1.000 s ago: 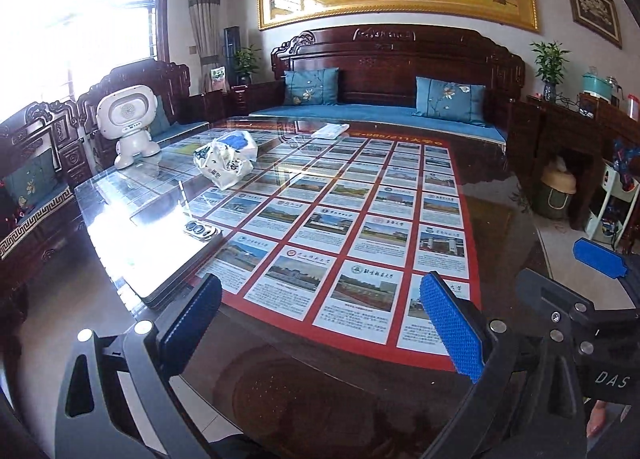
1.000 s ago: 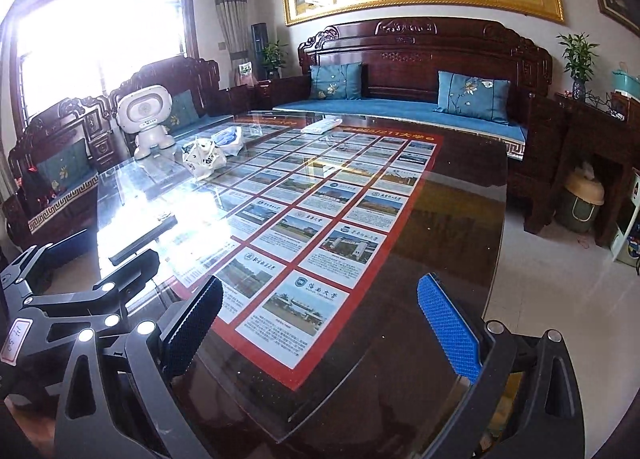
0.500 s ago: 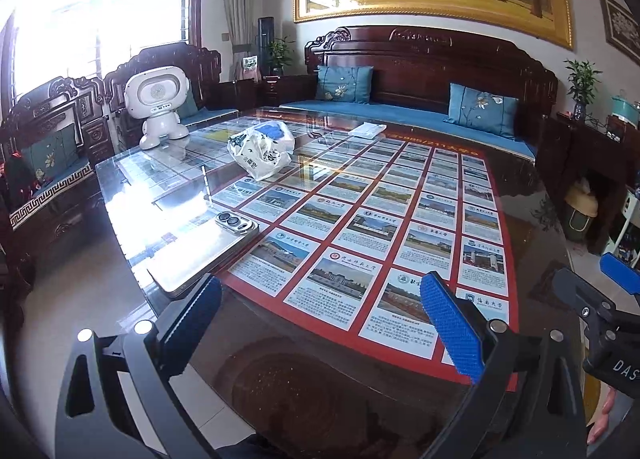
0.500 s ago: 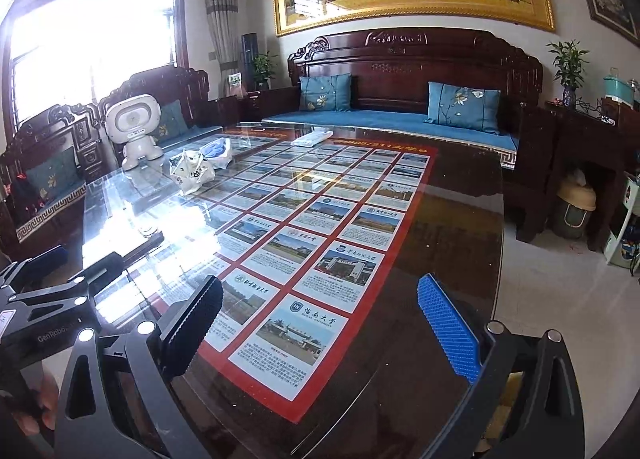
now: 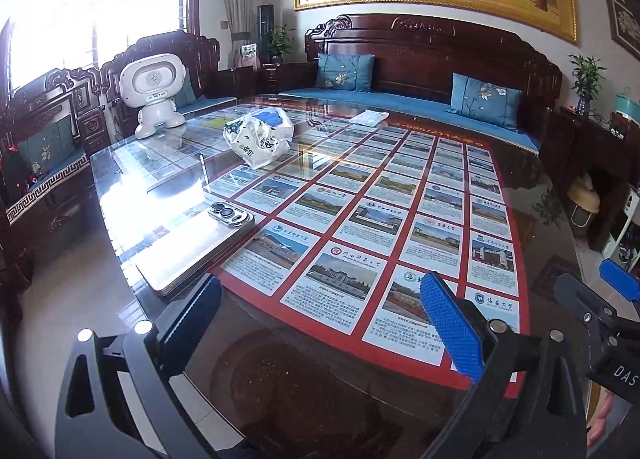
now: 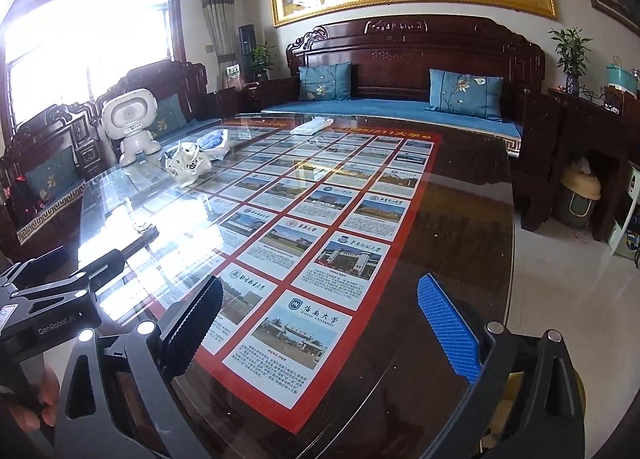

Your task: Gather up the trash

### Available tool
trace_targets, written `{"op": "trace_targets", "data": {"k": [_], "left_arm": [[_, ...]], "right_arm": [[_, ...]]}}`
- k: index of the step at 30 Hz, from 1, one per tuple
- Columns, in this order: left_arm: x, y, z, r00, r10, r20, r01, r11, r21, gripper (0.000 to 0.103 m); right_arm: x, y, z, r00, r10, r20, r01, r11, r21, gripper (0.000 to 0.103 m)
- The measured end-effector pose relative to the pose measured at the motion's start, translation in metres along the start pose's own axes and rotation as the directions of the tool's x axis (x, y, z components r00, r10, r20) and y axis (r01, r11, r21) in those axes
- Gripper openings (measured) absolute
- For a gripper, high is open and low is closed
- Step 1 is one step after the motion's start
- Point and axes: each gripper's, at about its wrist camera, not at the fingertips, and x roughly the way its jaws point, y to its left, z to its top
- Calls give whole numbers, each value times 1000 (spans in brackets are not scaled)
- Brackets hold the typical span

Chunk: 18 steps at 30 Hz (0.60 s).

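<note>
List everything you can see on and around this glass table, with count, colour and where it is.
plastic bag: one, white, crumpled, far left of table
robot toy: one, white, far left table corner
phone: one, silver, near left edge
poster: one, red-bordered, under the glass
flat packet: one, white, far end
sofa: one, dark wood, blue cushions, behind
bin: one, green and beige, right floor
left gripper: open, empty
right gripper: open, empty
</note>
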Motion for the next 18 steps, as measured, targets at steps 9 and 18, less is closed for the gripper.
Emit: {"op": "trace_targets", "data": {"k": [9, 18], "left_arm": [[3, -6, 2, 1000, -9, 10, 9, 1000, 9, 99], [12, -8, 8, 1000, 2, -11, -2, 1000, 13, 99]], "right_arm": [[6, -4, -1, 1000, -3, -17, 3, 1000, 7, 95], [13, -7, 0, 1000, -5, -30, 5, 1000, 7, 95]]}}
